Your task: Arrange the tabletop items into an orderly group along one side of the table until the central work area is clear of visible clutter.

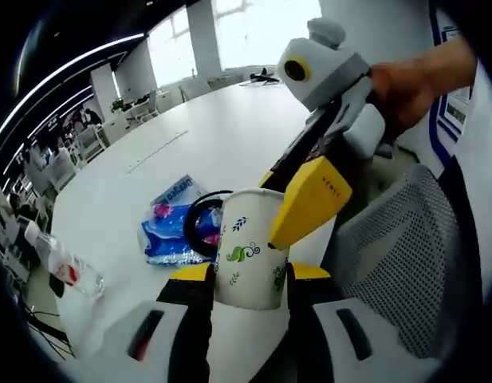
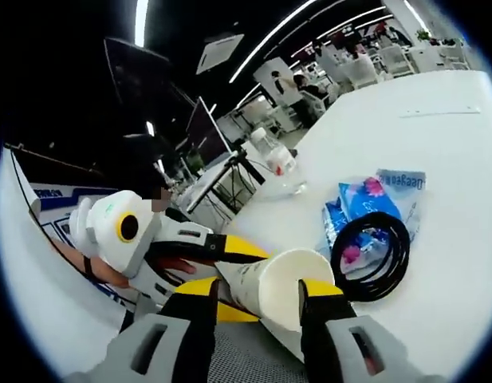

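A white paper cup (image 1: 247, 259) with a green leaf print stands between my left gripper's (image 1: 249, 275) yellow pads, and the jaws are shut on its lower body. My right gripper (image 1: 297, 195) reaches in from the upper right, held by a hand (image 1: 413, 88), with its jaws on either side of the cup's rim. In the right gripper view the cup (image 2: 277, 287) lies tilted between my right gripper's (image 2: 257, 295) pads, pressed against the right one. The left gripper (image 2: 222, 251) holds the cup from the left.
Beyond the cup on the white table (image 1: 198, 136) lie a blue packet (image 1: 167, 231) (image 2: 373, 199) and a black coiled cable (image 1: 199, 225) (image 2: 373, 255). A plastic bottle (image 1: 66, 270) (image 2: 273, 158) rests near the table's edge. A grey mesh chair (image 1: 405, 255) stands close by.
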